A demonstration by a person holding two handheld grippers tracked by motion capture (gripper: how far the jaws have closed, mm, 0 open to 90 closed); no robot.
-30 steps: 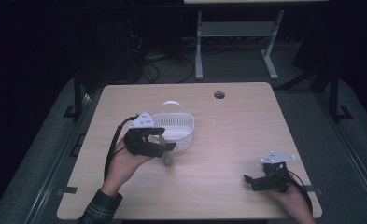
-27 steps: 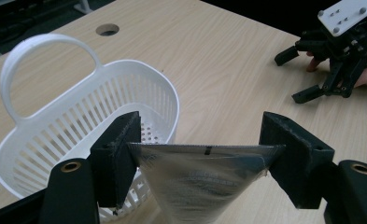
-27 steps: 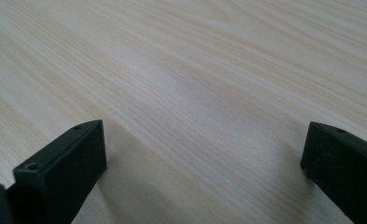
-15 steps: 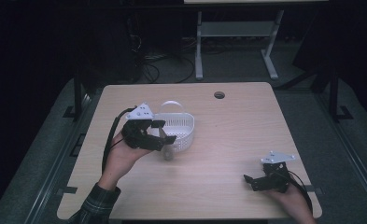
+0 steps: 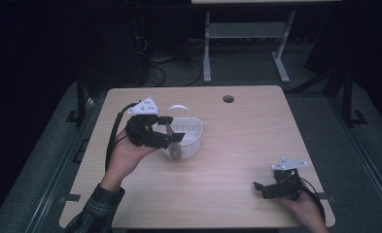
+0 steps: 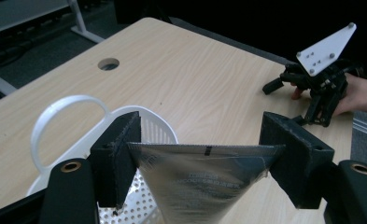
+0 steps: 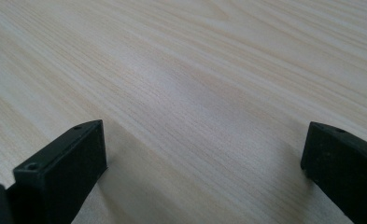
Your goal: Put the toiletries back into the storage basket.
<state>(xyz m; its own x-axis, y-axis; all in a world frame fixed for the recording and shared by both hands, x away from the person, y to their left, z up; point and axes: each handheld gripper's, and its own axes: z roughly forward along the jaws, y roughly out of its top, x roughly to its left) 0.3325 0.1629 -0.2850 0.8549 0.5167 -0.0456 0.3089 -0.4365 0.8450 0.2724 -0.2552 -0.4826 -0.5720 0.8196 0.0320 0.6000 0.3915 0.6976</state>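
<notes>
Pale wood-grain table [image 5: 237,145] carries the whole scene, with a round cable hole [image 5: 228,99] near its far edge. On its left half sits a white perforated basket [image 5: 191,130] with a hoop handle [image 6: 55,119] raised at its far side. The left gripper [image 5: 171,130] is held above the basket's near rim, its jaws pinching the top seam of a silvery foil pouch [image 6: 202,179], which hangs down between them, its lower end at or over the near rim. The pouch is gripped by its flat sealed edge, probably so that it dangles straight and can be lowered into the basket without catching the wall. Whether its bottom touches the basket is hard to tell from the high view. The right gripper [image 5: 266,187] rests low on the table near the front right corner, well apart from the basket, jaws spread with nothing between them; it looks parked out of the way.
</notes>
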